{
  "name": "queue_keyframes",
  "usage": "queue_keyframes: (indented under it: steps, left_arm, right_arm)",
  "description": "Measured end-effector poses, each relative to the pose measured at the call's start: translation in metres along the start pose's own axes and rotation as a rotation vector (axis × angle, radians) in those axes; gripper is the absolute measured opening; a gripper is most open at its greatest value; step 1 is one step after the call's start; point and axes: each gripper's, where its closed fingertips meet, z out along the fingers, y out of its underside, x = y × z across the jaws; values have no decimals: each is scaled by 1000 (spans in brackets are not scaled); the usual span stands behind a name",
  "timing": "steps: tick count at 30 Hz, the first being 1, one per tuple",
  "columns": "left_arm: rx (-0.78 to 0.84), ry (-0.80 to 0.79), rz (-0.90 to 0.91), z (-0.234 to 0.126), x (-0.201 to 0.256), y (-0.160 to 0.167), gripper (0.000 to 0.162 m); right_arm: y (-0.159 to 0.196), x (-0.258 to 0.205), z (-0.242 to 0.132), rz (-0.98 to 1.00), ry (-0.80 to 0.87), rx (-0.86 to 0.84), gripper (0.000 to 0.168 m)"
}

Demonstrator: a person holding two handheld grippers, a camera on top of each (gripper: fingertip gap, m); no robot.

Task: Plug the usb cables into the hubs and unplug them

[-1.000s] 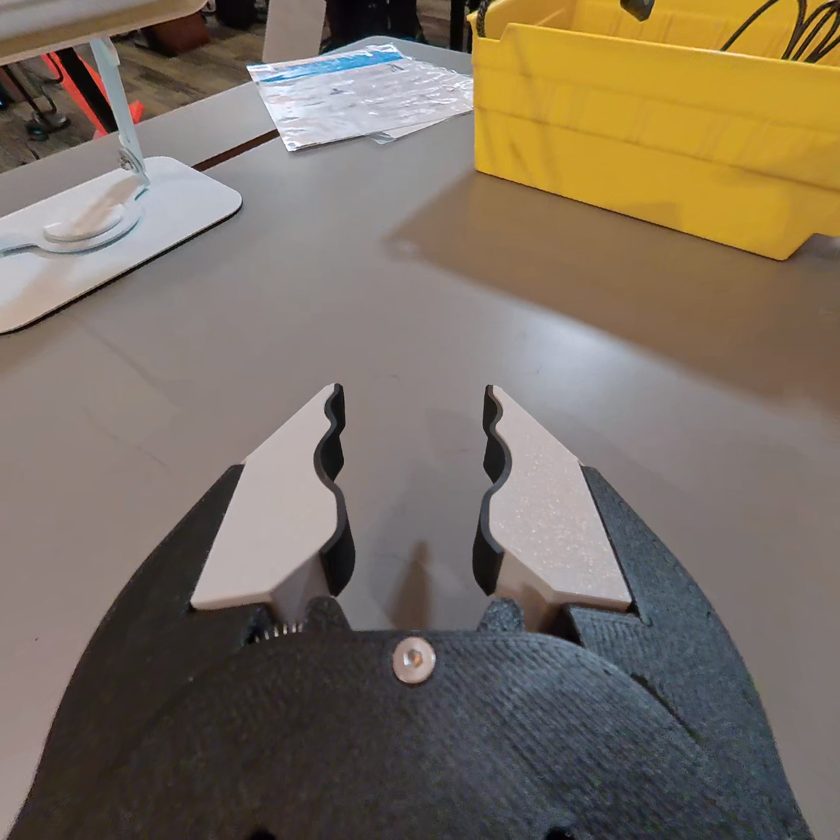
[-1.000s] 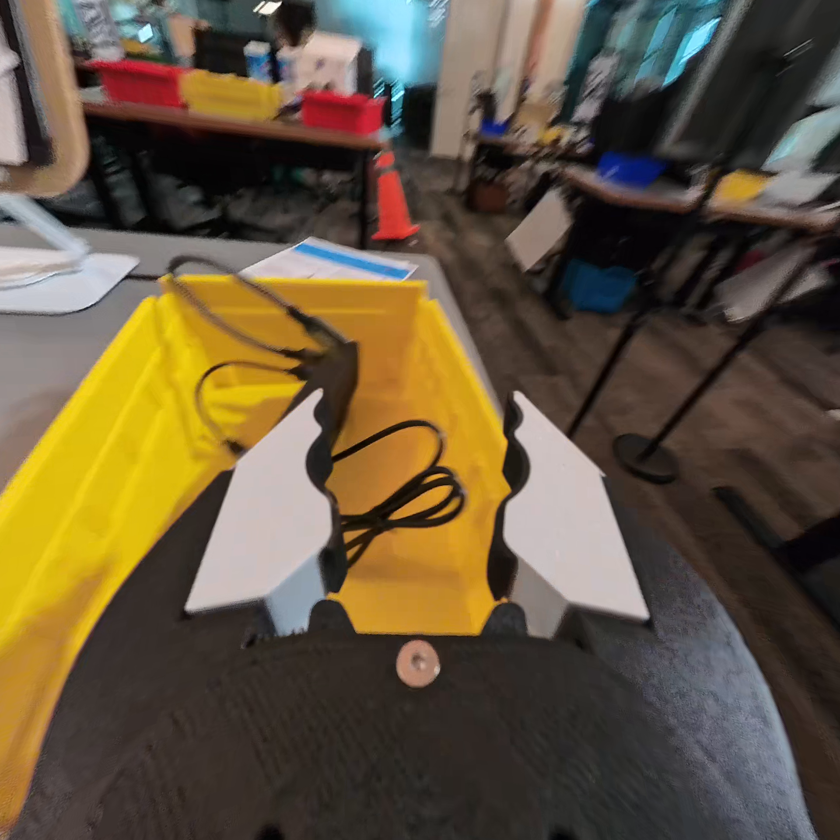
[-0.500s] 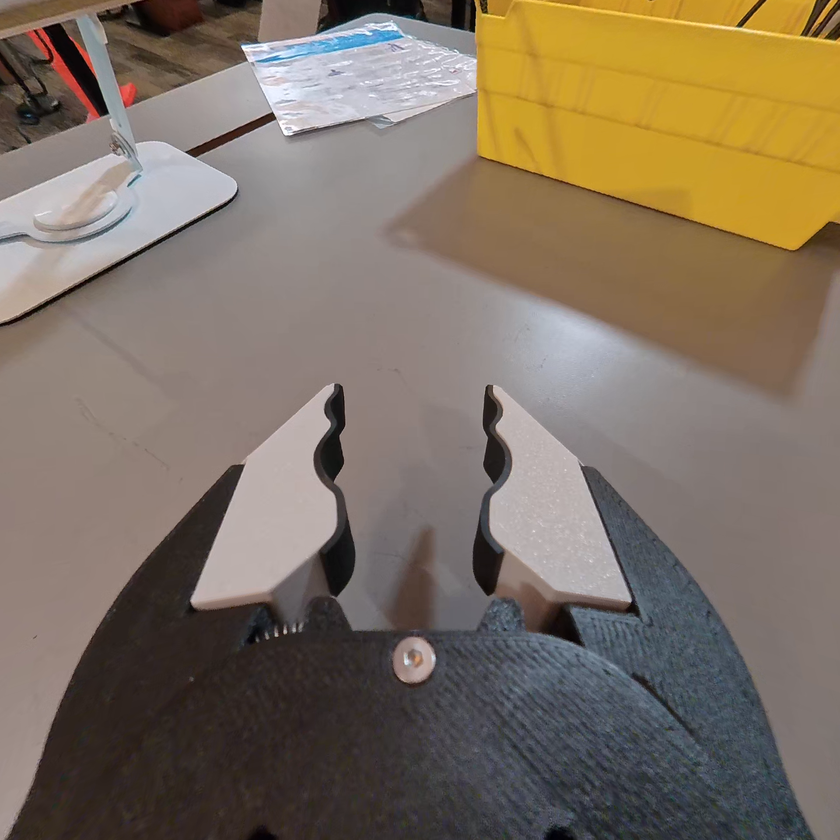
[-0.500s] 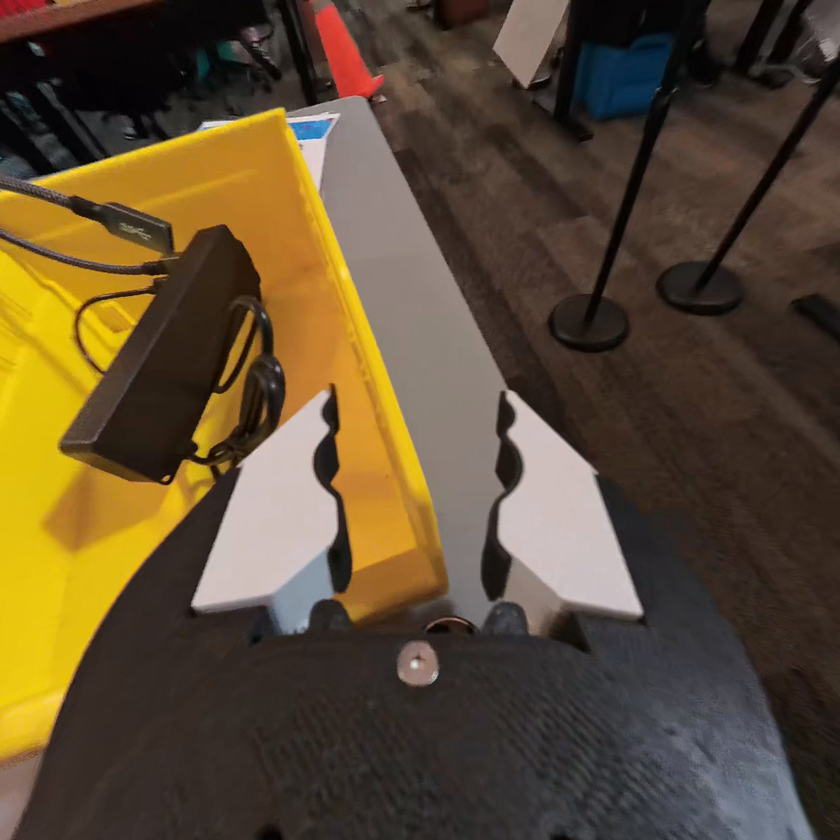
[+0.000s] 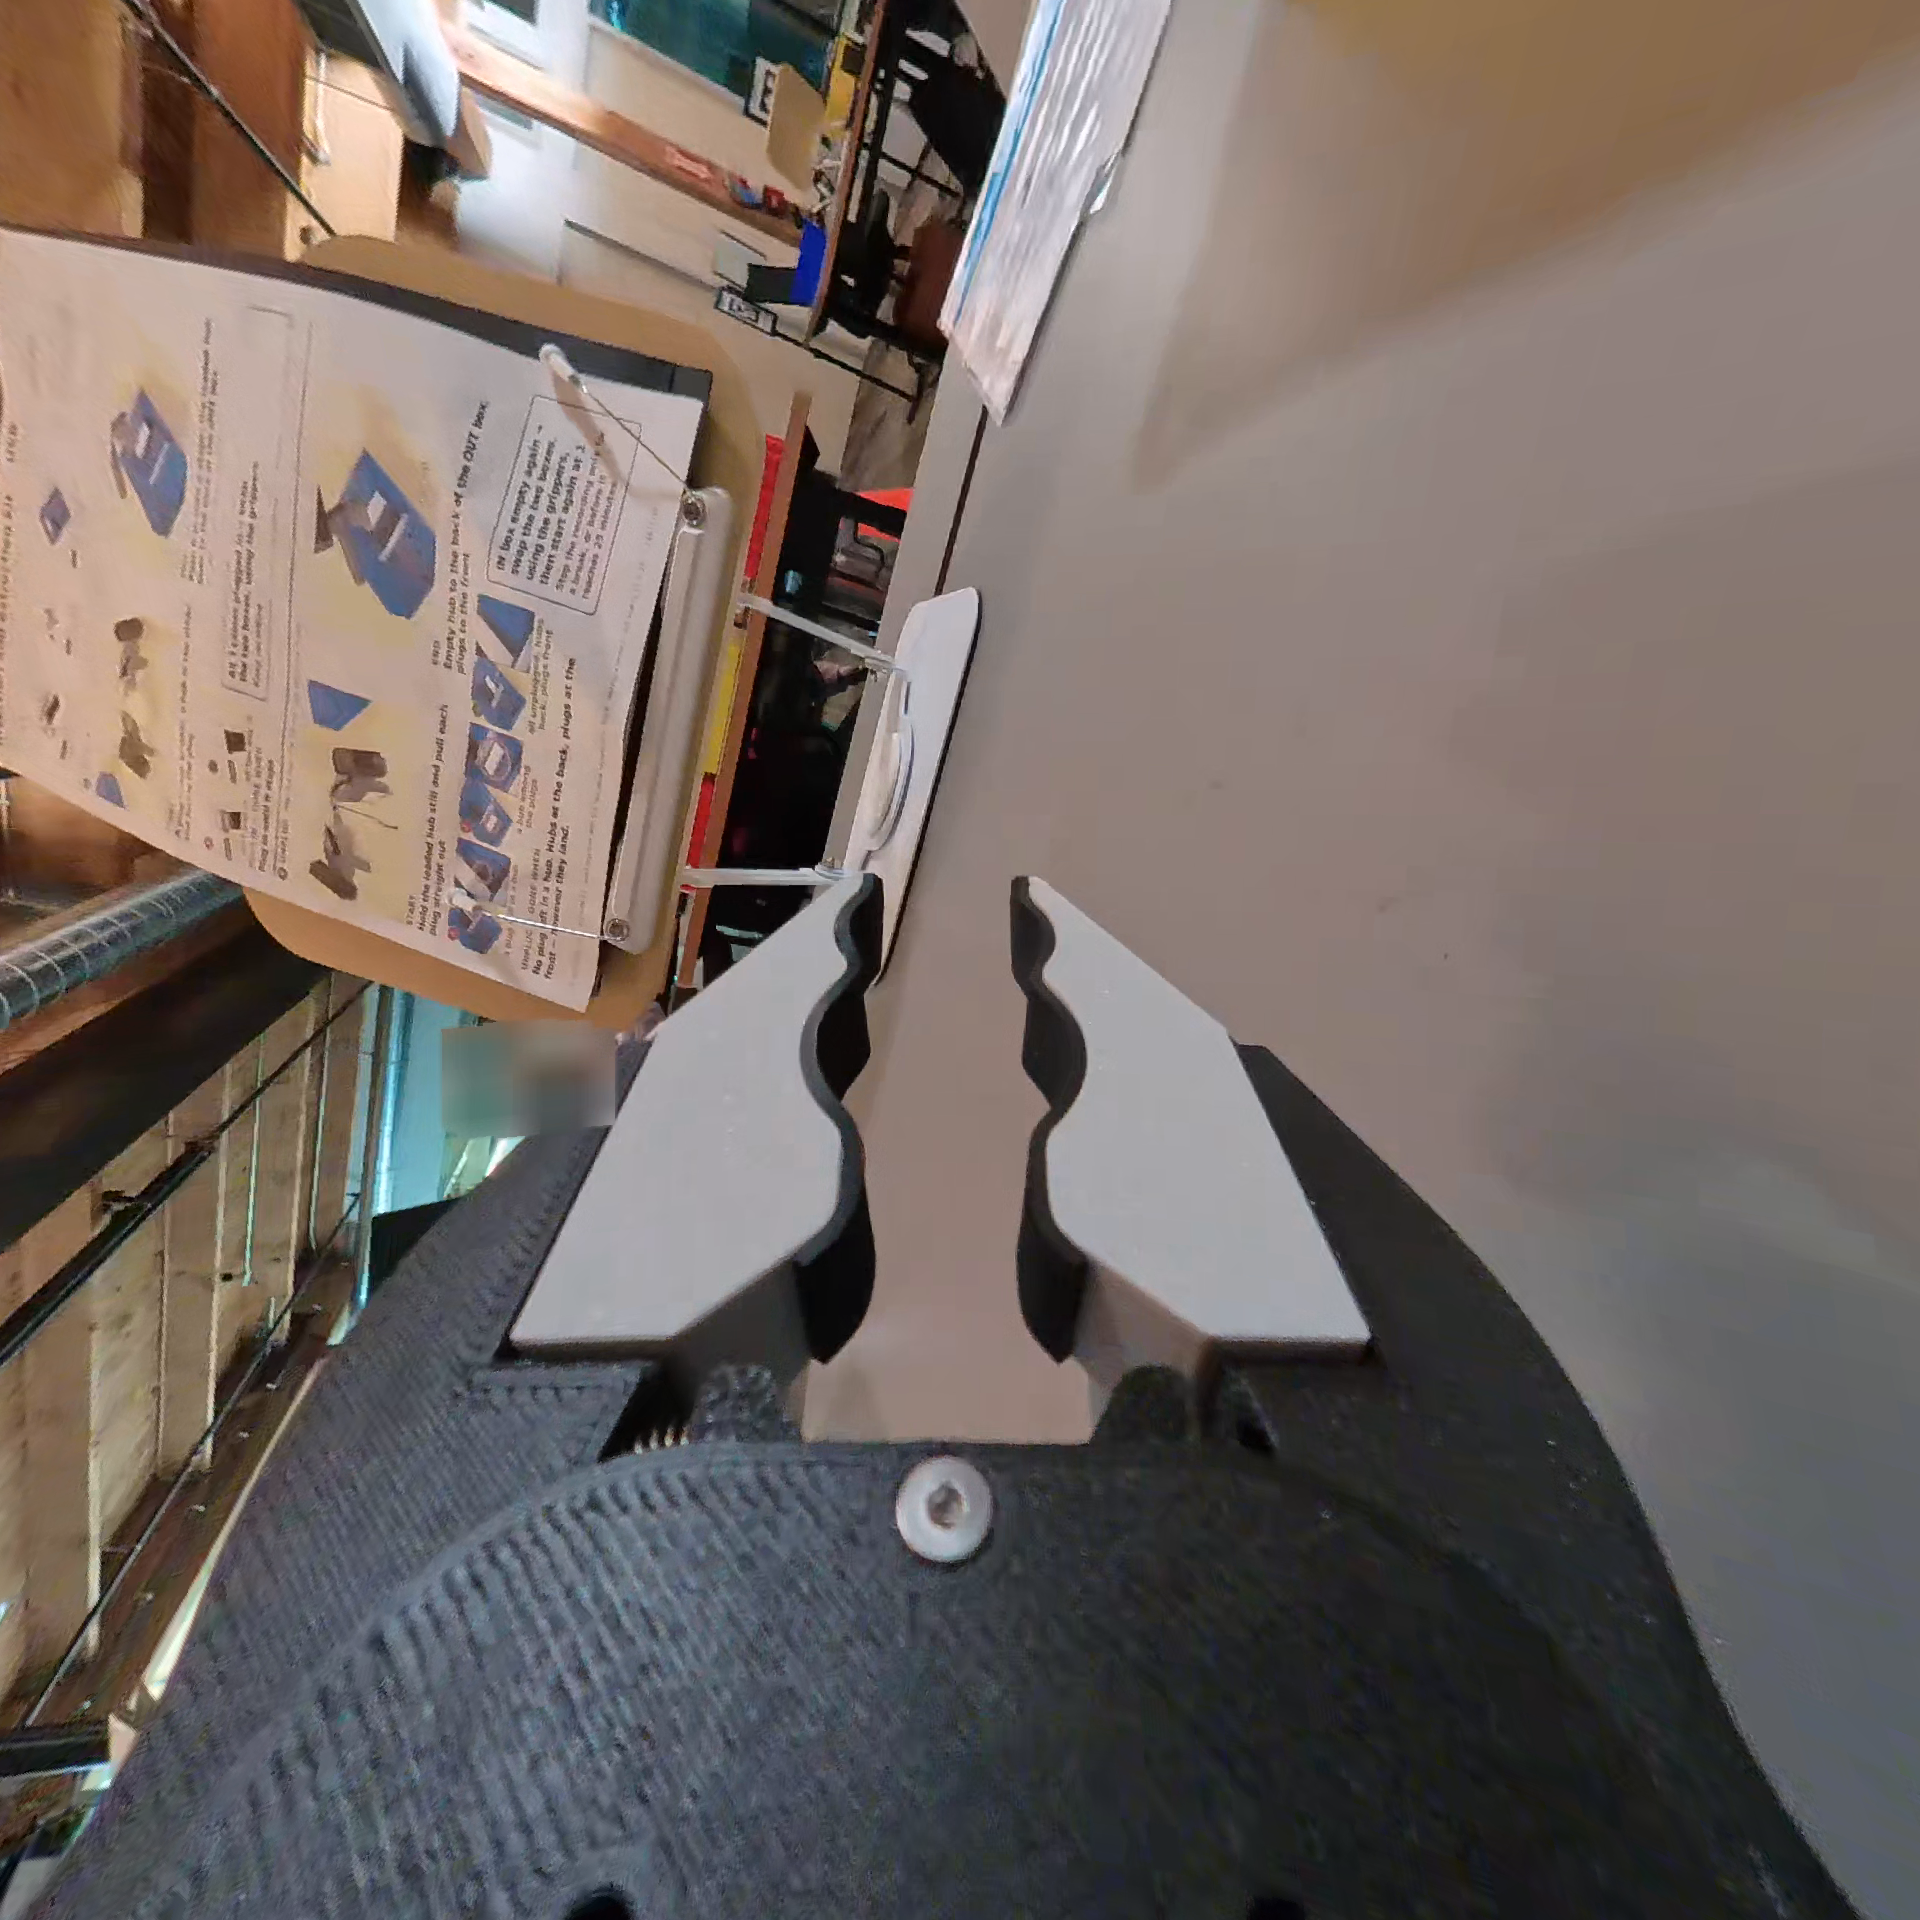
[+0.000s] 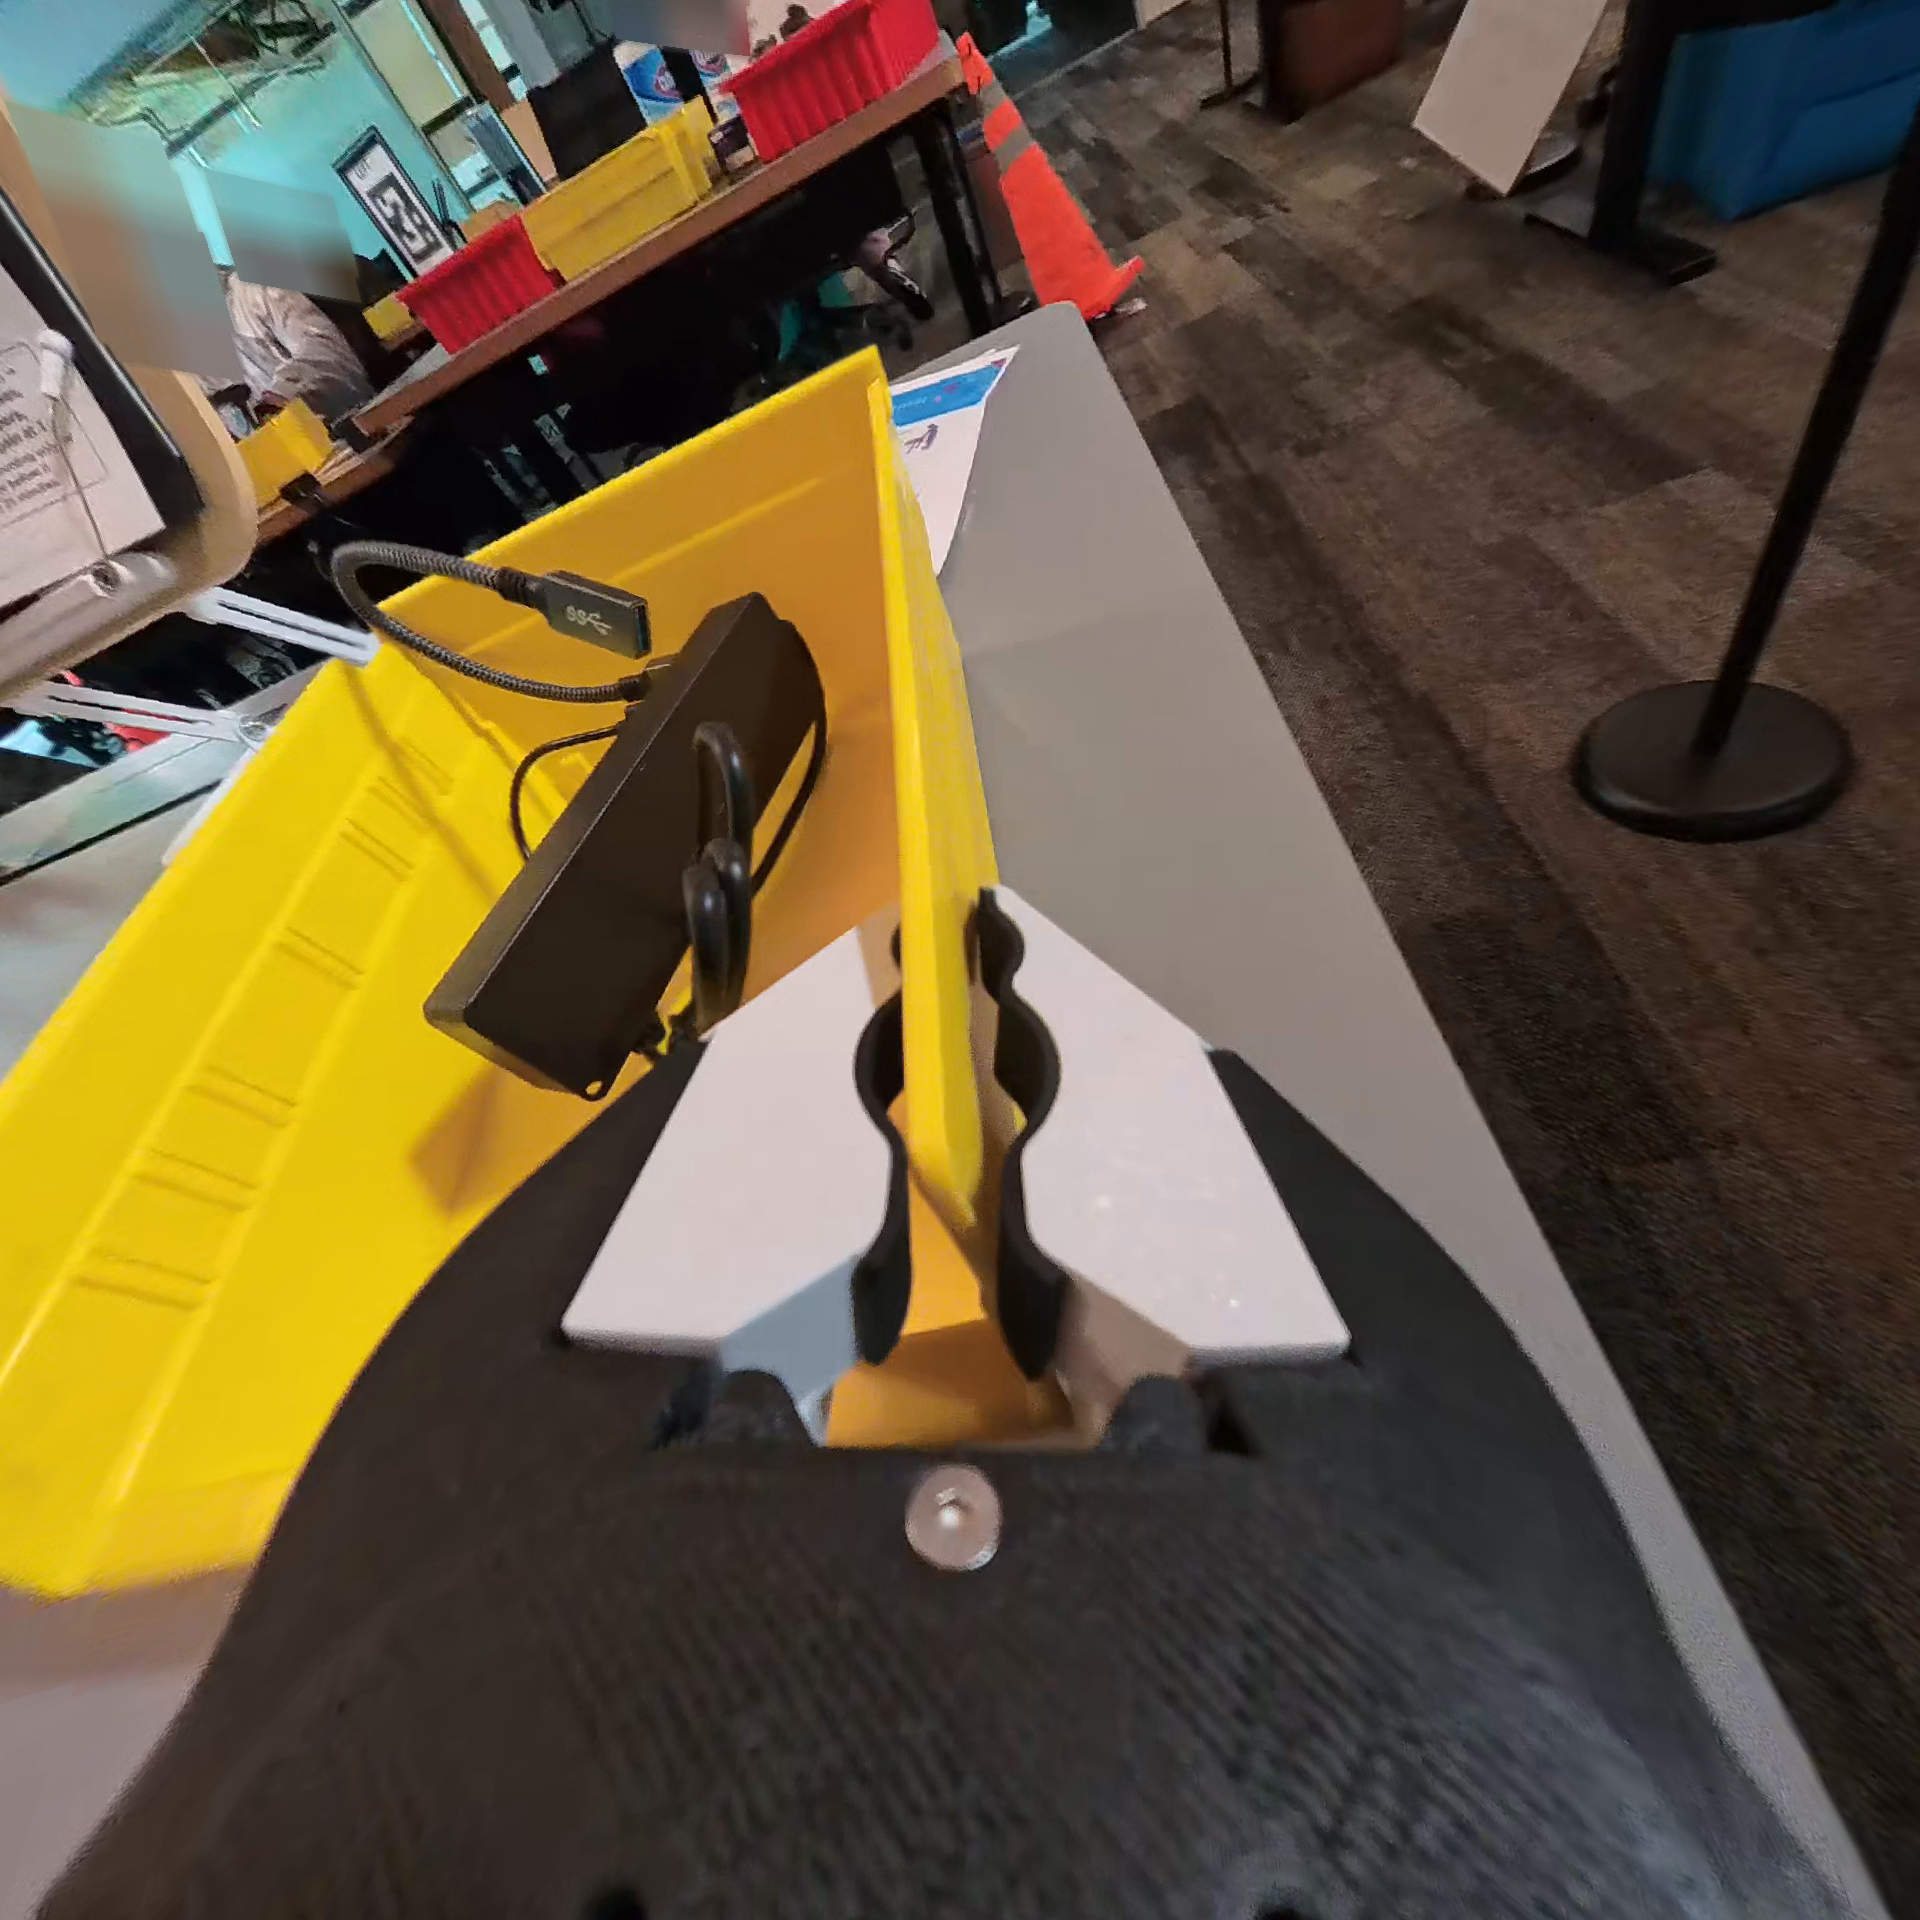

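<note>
In the right wrist view, a yellow bin (image 6: 312, 935) holds a black USB hub (image 6: 644, 862). A braided cable with a grey USB plug (image 6: 597, 613) arches over the hub, and a thin black cable coil (image 6: 717, 883) hangs beside it. My right gripper (image 6: 940, 920) is shut on the bin's right wall, one finger inside and one outside. In the left wrist view, my left gripper (image 5: 945, 894) is open and empty, rolled on its side above the grey table (image 5: 1455, 727). No hub or cable shows in that view.
A document stand with an instruction sheet (image 5: 312, 623) stands on a white base (image 5: 925, 727) just ahead of the left gripper. A plastic-sleeved sheet (image 5: 1029, 197) lies farther back. Right of the bin runs a narrow table strip (image 6: 1122, 727), then floor with a stanchion base (image 6: 1714, 758).
My right gripper has closed on the bin's right wall. My left gripper has rolled sideways and turned toward the document stand; the bin has left its view.
</note>
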Motion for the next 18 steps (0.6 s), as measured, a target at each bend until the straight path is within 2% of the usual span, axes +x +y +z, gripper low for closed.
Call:
queue_keyframes:
  steps: [7, 12, 18]
  left_arm:
    - [-37, 17, -77, 6, -7, 16, 25]
    - [-17, 72, -170, 10, -5, 21, 32]
    - [-46, 98, -373, 14, -13, 38, 55]
  right_arm:
    - [4, -21, 9, -2, -30, -20, 7]
    - [14, -57, 23, -28, -120, -56, 7]
    - [29, -105, 38, -89, -277, -117, 7]
